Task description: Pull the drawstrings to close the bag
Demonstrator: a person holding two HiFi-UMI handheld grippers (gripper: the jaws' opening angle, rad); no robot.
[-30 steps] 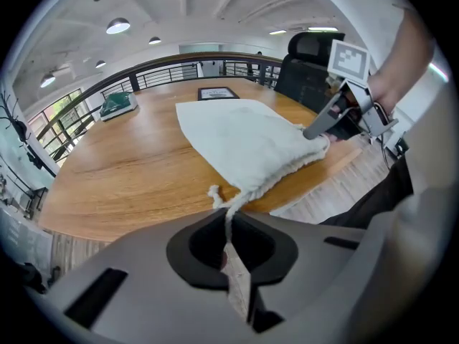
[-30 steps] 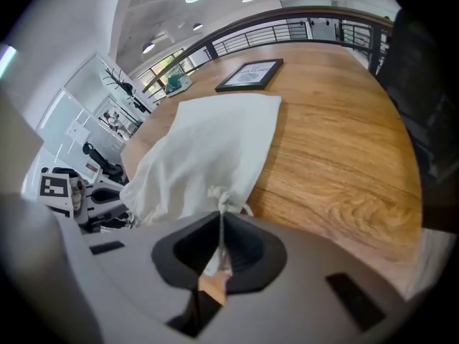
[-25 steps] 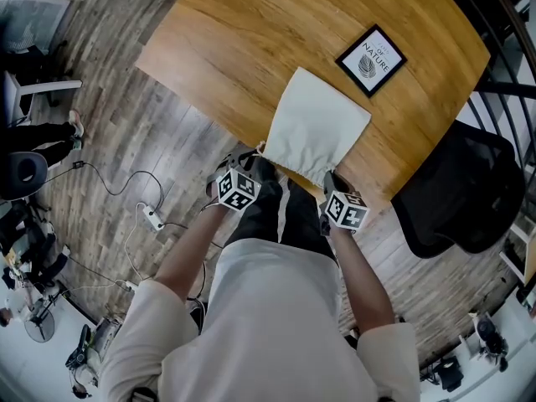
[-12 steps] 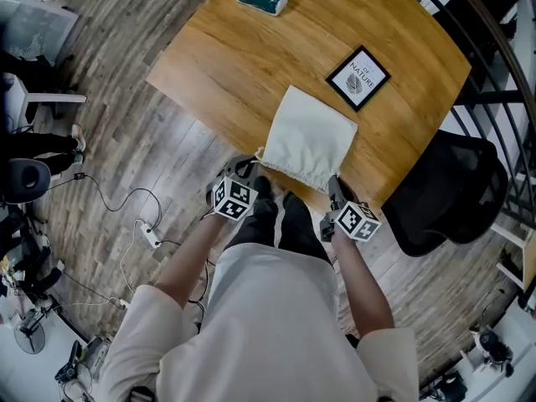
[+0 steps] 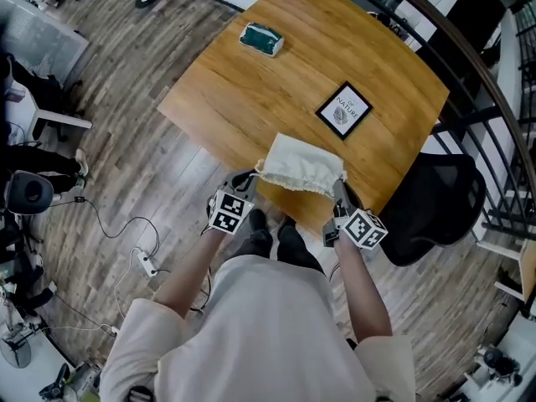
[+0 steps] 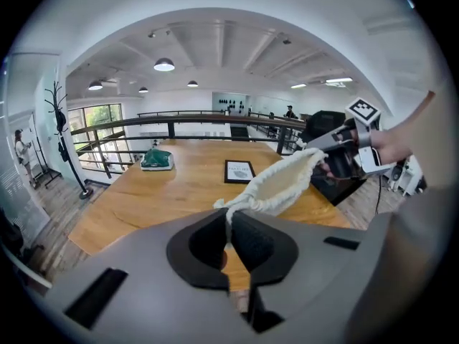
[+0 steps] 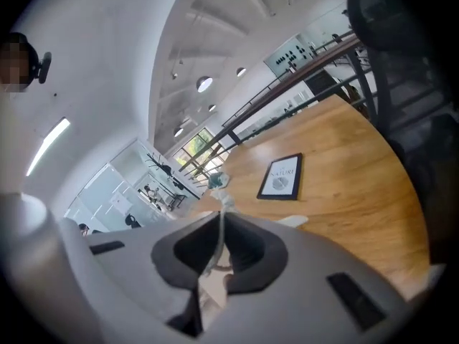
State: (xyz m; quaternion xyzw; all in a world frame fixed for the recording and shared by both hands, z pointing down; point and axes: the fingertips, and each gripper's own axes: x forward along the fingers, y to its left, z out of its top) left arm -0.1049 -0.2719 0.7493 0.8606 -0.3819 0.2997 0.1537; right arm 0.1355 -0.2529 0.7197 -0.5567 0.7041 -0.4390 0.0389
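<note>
Cream cloth bag (image 5: 300, 164) gathered, wrinkly — left gripper (image 5: 249, 177), right gripper (image 5: 339, 190) pinch thin drawstrings (image 6: 229, 217).

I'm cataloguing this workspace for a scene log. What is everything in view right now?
table: one, light wood, centre
bag: one, cream, table's near edge
left drawstring: one, cream, bag's left end
right drawstring: one, cream, bag's right end
framed print: one, black frame, beyond the bag
small object: one, teal-green, table's far corner
chair: one, black, right of the table
power strip: one, white, floor at left
left gripper: one, grey, shut on the left drawstring
right gripper: one, grey, shut on the right drawstring
forearms: two, bare, behind the grippers
</note>
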